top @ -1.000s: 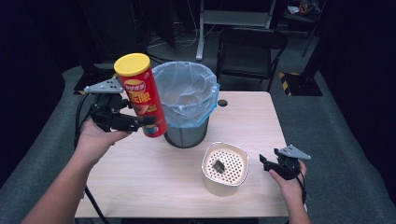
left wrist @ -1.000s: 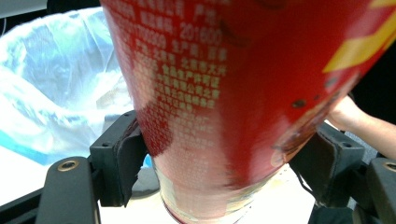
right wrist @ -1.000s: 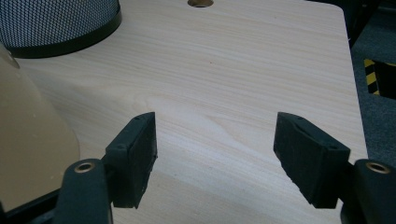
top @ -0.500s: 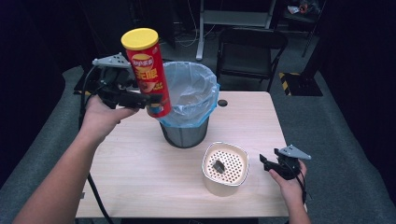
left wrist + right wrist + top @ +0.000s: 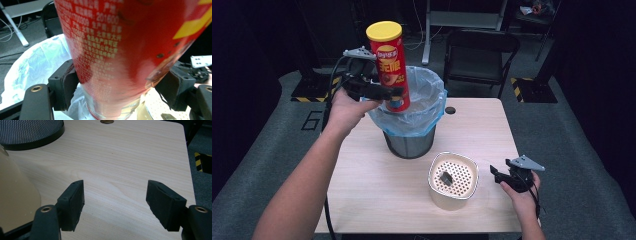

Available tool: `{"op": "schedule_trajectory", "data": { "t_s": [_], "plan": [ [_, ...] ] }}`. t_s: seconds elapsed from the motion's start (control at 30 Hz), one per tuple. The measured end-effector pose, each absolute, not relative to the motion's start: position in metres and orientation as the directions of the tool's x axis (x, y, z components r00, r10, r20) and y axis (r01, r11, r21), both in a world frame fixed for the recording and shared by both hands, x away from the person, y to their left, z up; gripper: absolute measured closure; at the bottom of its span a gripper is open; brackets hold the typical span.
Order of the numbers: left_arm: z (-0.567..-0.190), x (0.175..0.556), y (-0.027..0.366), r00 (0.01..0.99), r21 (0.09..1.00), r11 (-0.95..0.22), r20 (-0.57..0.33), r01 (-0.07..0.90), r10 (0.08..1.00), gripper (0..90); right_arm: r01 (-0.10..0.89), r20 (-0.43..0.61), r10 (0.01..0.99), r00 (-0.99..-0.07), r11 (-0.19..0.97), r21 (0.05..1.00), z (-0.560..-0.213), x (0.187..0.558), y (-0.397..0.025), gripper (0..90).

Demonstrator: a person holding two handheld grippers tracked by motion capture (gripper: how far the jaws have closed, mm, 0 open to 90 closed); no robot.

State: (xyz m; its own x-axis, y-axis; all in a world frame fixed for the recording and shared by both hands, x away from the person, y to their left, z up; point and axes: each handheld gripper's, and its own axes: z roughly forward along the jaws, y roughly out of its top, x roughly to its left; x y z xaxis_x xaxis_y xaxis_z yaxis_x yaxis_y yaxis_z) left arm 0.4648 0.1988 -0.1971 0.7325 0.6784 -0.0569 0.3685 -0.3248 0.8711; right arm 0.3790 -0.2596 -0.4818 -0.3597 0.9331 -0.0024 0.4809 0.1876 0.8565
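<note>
Red chip can [image 5: 390, 65], yellow lid on top, held in the air at the far left of the worktop [image 5: 362, 185]. Long axis close to vertical, lid end leaning slightly left, base end lower and to the right. The base hangs over the near left rim of the bin [image 5: 411, 112], a black mesh bin with a pale blue liner bag folded over its edge.

Left tool [image 5: 384, 93] grasps the can low on its body, a jaw pressed to each side; in the left gripper view the can [image 5: 120, 57] fills the space between both jaws, with the liner bag [image 5: 35, 70] behind it.

Right tool [image 5: 498, 174] rests at the near right of the worktop, released, jaws standing wide apart over bare wood [image 5: 115, 182] with nothing between them.

Cream perforated basket [image 5: 452, 180] sits near centre-right, just left of the right tool, well apart from the can. A small dark object [image 5: 445, 177] lies inside it; too small to identify.

Worktop is light wood grain with rounded corners and a round cable hole [image 5: 450, 110] at the far side, right of the bin. Room is dim: grey carpet floor, a black folding chair [image 5: 479, 55] beyond the worktop, yellow-black hazard tape [image 5: 528, 81] on the floor.
</note>
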Motion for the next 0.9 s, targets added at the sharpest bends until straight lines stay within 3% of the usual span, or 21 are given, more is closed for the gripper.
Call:
{"op": "schedule_trajectory", "data": {
  "t_s": [0.4, 0.9],
  "plan": [
    [-0.220, 0.492, 0.185, 0.712, 0.880, -0.310, -0.043, 0.358, 0.701, 24.0, 0.478, -0.013, 0.926, -0.377, 0.206, 0.854, -0.483, 0.380, -0.258, 30.6],
    [-0.252, 0.524, 0.180, 0.668, 0.833, -0.299, -0.109, 0.465, 0.736, 23.8, 0.480, -0.024, 0.920, -0.392, 0.227, 0.848, -0.484, 0.381, -0.255, 30.6]
  ]
}}
